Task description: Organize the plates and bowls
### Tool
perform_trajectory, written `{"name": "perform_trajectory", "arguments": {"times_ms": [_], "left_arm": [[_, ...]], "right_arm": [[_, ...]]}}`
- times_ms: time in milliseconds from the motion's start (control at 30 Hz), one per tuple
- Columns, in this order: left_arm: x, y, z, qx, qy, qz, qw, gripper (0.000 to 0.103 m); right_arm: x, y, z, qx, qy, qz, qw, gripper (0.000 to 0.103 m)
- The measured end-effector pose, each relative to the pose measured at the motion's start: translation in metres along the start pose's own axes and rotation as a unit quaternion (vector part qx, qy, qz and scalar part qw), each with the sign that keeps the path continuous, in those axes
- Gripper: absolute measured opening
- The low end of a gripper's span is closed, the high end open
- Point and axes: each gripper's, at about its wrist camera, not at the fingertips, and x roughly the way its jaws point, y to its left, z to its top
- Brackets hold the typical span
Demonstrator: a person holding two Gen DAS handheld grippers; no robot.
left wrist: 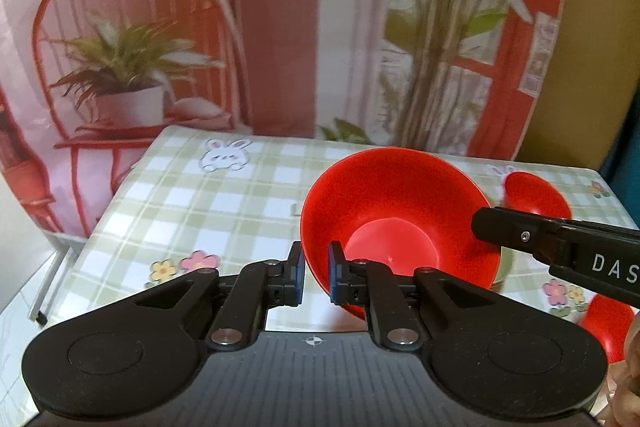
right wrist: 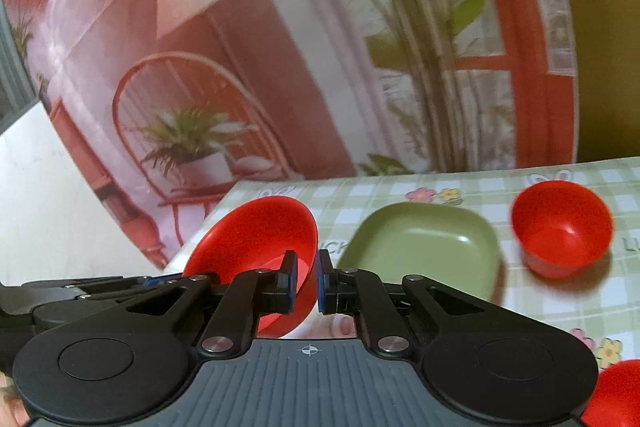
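A large red bowl (left wrist: 400,215) is held tilted above the checked tablecloth by both grippers. My left gripper (left wrist: 316,277) is shut on its near-left rim. My right gripper (right wrist: 307,281) is shut on the same bowl (right wrist: 260,231) at its right rim; its finger (left wrist: 520,233) shows in the left wrist view at the bowl's right edge. A green square plate (right wrist: 424,247) lies on the table just right of the bowl. A small red bowl (right wrist: 562,233) stands upright further right; it also shows in the left wrist view (left wrist: 536,193).
Another red bowl (right wrist: 616,391) sits at the near right edge of the table; it also shows in the left wrist view (left wrist: 608,327). The table (left wrist: 200,195) has a checked cloth with rabbit and flower prints. A printed backdrop (left wrist: 240,27) stands behind the table's far edge.
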Motion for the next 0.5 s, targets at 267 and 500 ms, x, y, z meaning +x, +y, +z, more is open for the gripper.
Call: {"name": "perform_trajectory", "arguments": {"times_ms": [267,500], "left_arm": [[-0.007,-0.047,0.002,0.023,-0.014,-0.030,0.9992,0.013],[-0.006,-0.091,-0.004,0.036,-0.018,-0.062,0.9972,0.014]], "right_arm": [[-0.040,-0.040,0.001,0.023,-0.033,-0.021,0.999,0.009],[-0.070,-0.074,-0.002,0.042,-0.053,-0.044,0.997,0.009]]}}
